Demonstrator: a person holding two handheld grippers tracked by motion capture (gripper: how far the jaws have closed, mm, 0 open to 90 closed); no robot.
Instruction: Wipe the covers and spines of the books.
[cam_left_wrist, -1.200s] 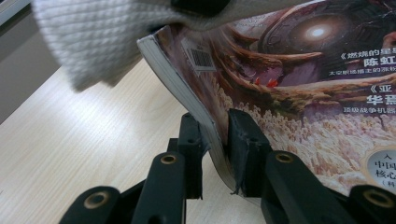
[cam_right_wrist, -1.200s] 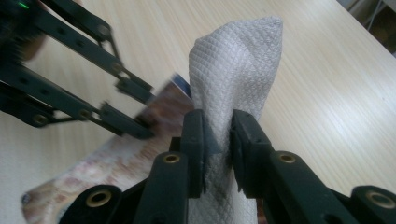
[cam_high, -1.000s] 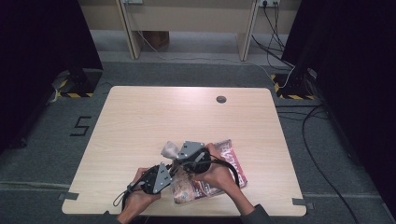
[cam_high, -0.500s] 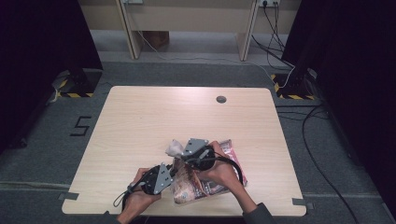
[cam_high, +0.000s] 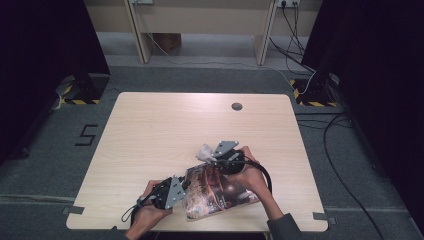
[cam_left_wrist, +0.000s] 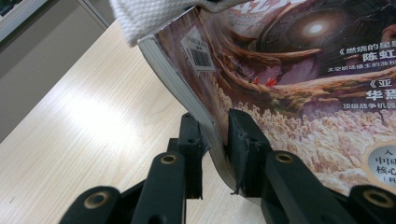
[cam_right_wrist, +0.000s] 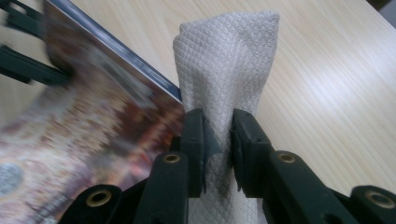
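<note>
Hands come in from the near edge of the surface (cam_high: 150, 130). The left claw (cam_left_wrist: 215, 140) clamps the magazine (cam_high: 215, 192) by its page edge, tilting it up. The right claw (cam_right_wrist: 217, 135) pinches a white cloth (cam_right_wrist: 229, 60) at the magazine's far corner. The cover shows a barcode label (cam_left_wrist: 198, 51) and Chinese characters "陈虹".
</note>
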